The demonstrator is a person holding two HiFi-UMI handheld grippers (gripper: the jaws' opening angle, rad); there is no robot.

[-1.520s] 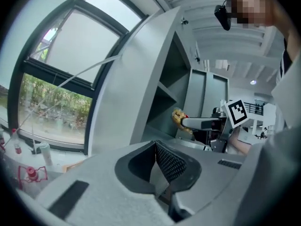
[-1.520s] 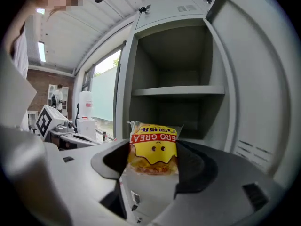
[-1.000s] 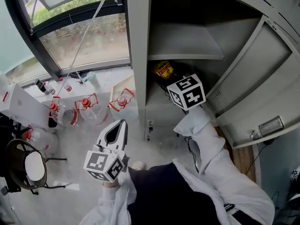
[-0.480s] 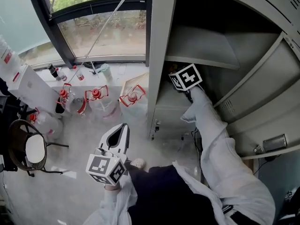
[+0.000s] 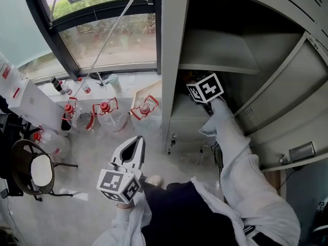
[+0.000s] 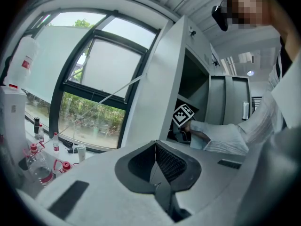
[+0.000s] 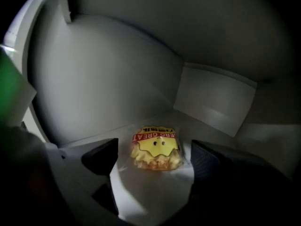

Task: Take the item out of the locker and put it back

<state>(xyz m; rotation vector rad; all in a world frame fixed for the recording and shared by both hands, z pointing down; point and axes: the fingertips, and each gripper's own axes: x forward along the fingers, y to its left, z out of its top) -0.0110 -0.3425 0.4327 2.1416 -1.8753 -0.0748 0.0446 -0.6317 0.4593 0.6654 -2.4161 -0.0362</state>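
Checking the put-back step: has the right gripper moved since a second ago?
Yes: the right gripper went deeper into the locker, closer under its shelf. Its jaws have just opened, snack packet loose between them.

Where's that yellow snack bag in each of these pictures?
Head view: not visible; the right gripper, reaching into the locker, covers it.
Left gripper view: not made out; the locker inside is too dark.
Right gripper view: low centre, snack bag on the locker floor between jaws that have just been opening, not gripped.
Shared landmark: the locker.
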